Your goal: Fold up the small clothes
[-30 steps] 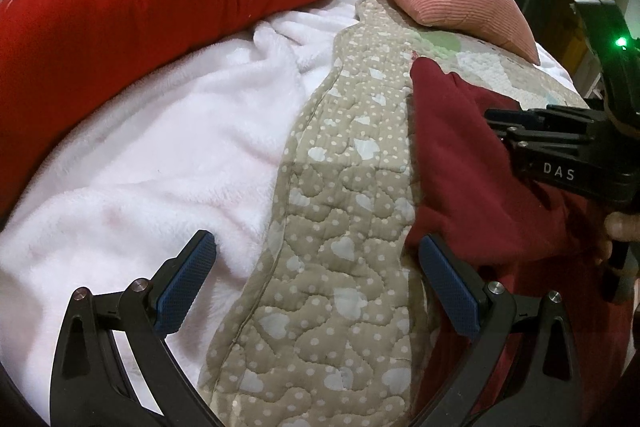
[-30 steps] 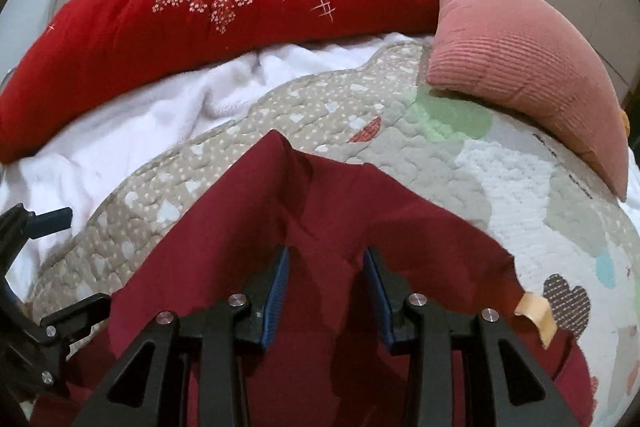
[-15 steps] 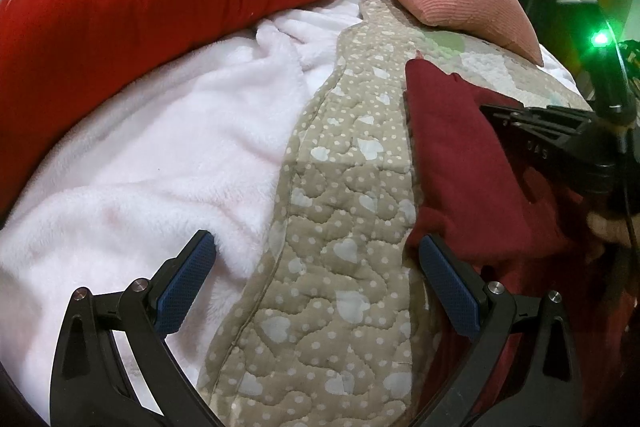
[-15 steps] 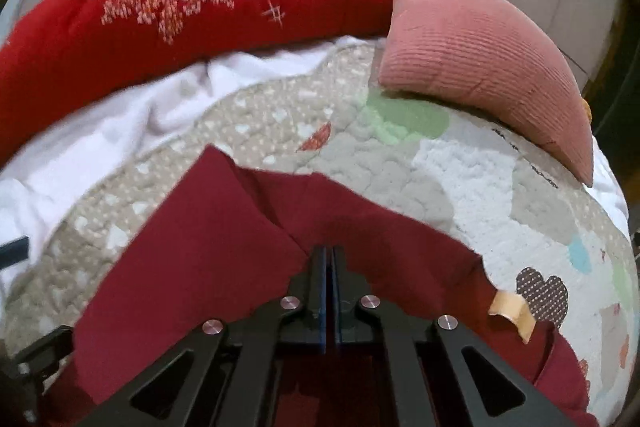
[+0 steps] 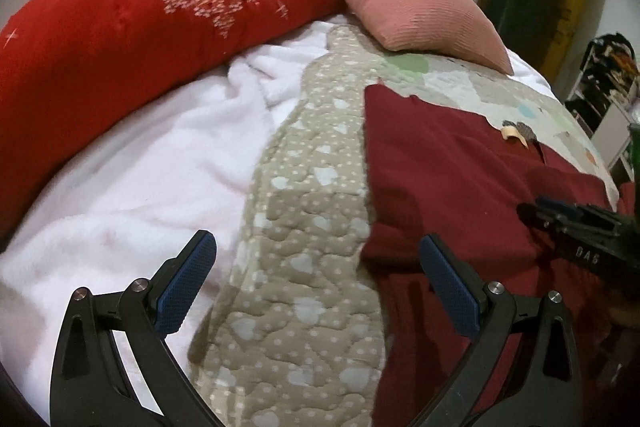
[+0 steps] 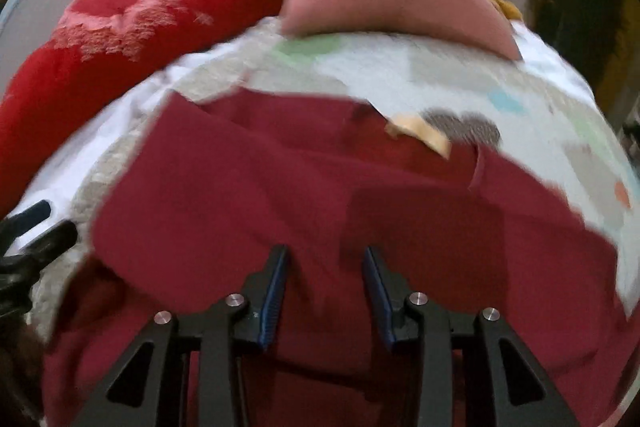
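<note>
The dark red garment (image 5: 452,163) is spread on the heart-patterned quilt (image 5: 312,211) toward its right side, with one part already laid over another so that a straight folded edge runs along the left; a tan label (image 6: 420,131) shows at its far edge. The right gripper (image 6: 325,291) is poised just above the near part of the cloth; its jaws have just been opening and stand partly apart, with nothing pinched between them as far as the blurred view allows. The left gripper (image 5: 316,287) is held over the quilt's border, jaws spread wide and empty. The fold is probably best finished if the released layer is checked for flatness and the next edge is taken close to a corner, so that the layers are not dragged askew. Counted: one garment, one quilt, one white fleece blanket (image 5: 152,155), one red floral comforter (image 5: 132,23), one pink corduroy cushion (image 5: 416,11), two grippers.
</note>
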The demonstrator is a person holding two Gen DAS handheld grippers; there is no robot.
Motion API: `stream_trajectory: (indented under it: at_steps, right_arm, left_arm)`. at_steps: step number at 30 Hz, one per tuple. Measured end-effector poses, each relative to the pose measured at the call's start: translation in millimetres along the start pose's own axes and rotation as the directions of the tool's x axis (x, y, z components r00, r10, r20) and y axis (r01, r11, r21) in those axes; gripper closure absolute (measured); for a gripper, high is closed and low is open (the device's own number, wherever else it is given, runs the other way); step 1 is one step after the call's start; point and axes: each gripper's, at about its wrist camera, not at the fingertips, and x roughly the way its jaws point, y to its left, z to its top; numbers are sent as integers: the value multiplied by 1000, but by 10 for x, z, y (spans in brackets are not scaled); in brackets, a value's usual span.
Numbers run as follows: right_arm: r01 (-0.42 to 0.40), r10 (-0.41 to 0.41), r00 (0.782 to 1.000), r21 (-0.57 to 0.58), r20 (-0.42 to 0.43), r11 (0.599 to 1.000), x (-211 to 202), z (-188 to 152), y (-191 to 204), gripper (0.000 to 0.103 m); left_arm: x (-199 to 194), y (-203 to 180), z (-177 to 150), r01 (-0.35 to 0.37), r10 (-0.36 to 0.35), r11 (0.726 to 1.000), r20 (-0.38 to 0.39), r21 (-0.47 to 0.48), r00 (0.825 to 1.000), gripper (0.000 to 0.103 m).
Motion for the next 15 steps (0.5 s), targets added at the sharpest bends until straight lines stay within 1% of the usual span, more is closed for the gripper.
stream_trajectory:
  at_steps: [2, 4, 7, 8, 9, 10, 11, 13, 15]
  right_arm:
    - [-11, 11, 1000, 13, 3, 1000, -38, 2, -20, 66]
    - [5, -5, 1000, 5, -2, 1000, -128, 8, -1, 65]
    - [30, -31, 999, 38, 30, 999, -309, -74, -127, 59]
    - [54, -56, 998, 57, 23, 997, -306, -124, -201, 55]
    - [76, -76, 997, 70, -10, 995, -248, -178, -276, 55]
    - [68, -66, 998, 71, -22, 995, -222, -208, -314, 55]
    - [45, -45, 999, 68, -2, 997, -255, -225, -344, 55]
    - [53, -52, 999, 68, -13, 996, -395, -217, -402, 55]
    - [55, -58, 998, 97, 25, 994, -593, -191, -568, 55]
  left_arm:
    - [-7, -39, 0, 0, 0, 1000, 3, 16, 1000, 1]
    - [-13, -67, 1, 3, -3, 1000, 8, 26, 1000, 1]
    - [-22, -99, -5, 8, -8, 999, 12, 35, 1000, 1]
    - [-20, -111, -7, 8, -8, 999, 13, 40, 1000, 1]
    - [-14, -121, -6, 6, -7, 999, 13, 45, 1000, 1]
    - [-4, -129, -8, 0, -1, 999, 10, 50, 1000, 1]
    - [2, -131, -12, -4, 4, 999, 8, 52, 1000, 1]
    - [11, -131, -18, -7, 7, 999, 3, 49, 1000, 1]
    - [11, -124, -18, -6, 6, 999, 3, 47, 1000, 1]
